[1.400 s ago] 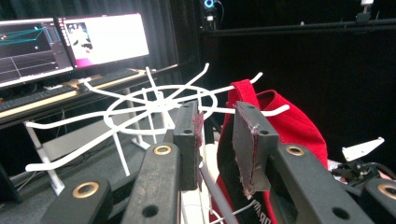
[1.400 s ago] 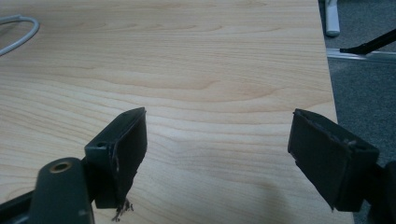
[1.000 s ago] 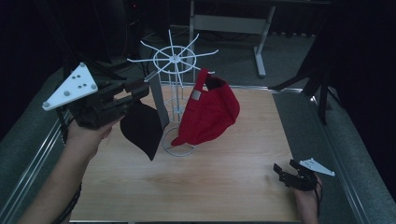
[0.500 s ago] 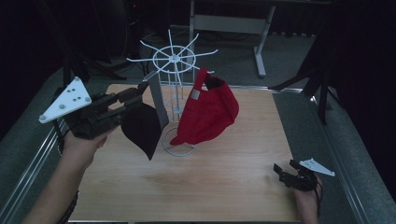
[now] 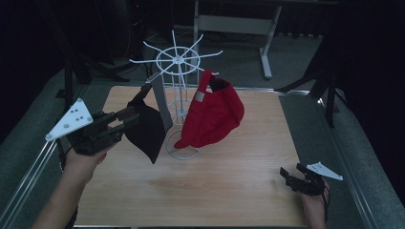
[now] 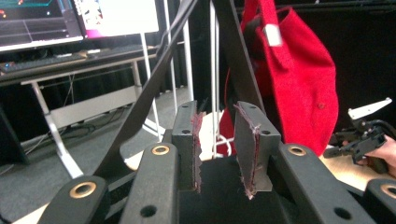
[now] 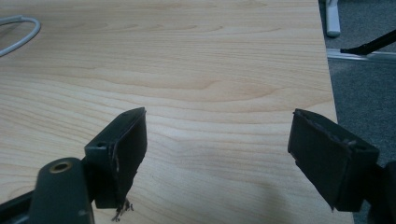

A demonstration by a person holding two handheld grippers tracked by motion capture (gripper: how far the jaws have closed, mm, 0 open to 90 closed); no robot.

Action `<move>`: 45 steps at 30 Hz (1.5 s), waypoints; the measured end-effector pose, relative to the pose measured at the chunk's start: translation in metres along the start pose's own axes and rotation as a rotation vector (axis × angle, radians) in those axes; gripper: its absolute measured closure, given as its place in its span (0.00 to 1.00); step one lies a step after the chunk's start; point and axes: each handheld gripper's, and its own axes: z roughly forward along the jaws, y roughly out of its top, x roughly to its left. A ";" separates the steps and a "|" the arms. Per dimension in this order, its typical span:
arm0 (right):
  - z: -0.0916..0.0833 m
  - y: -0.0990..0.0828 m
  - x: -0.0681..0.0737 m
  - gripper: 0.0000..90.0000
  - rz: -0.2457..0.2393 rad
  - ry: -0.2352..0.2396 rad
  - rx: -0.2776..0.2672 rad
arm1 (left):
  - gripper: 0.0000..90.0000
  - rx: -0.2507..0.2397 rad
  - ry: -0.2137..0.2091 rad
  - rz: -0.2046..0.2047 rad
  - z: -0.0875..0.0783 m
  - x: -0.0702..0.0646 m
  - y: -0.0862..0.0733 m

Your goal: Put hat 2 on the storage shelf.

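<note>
left gripper (image 5: 129, 119) is clamped on the black cap (image 5: 148, 131), jaws narrowed onto its fabric at the left side of the white wire rack (image 5: 177, 95). the cap's strap runs up toward a rack arm. a red cap (image 5: 212, 114) hangs on the rack's right side, just beside the black one, with the rack's thin pole between them. the red one looks felt-like, with a small grey tab on its strap. rack has thin spokes on top and a ring base on the pale wood-grain surface (image 5: 229, 176). right gripper (image 5: 291, 174) rests low near the surface's right front corner, jaws wide apart, holding nothing.
</note>
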 end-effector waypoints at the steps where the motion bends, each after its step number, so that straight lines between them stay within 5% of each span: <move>1: 0.000 0.000 0.000 0.22 0.000 0.002 0.001 | 0.79 0.004 0.004 -0.003 0.000 0.000 -0.003; 16: 0.001 -0.001 0.000 0.21 -0.013 0.012 0.008 | 0.79 0.055 0.021 -0.021 -0.004 0.004 -0.056; 32: 0.000 0.001 0.001 0.21 -0.019 0.006 -0.005 | 0.76 0.152 0.068 -0.140 -0.008 0.007 -0.152; 45: 0.000 0.000 0.002 0.21 -0.023 0.004 0.001 | 0.76 0.201 0.117 -0.182 -0.010 0.007 -0.191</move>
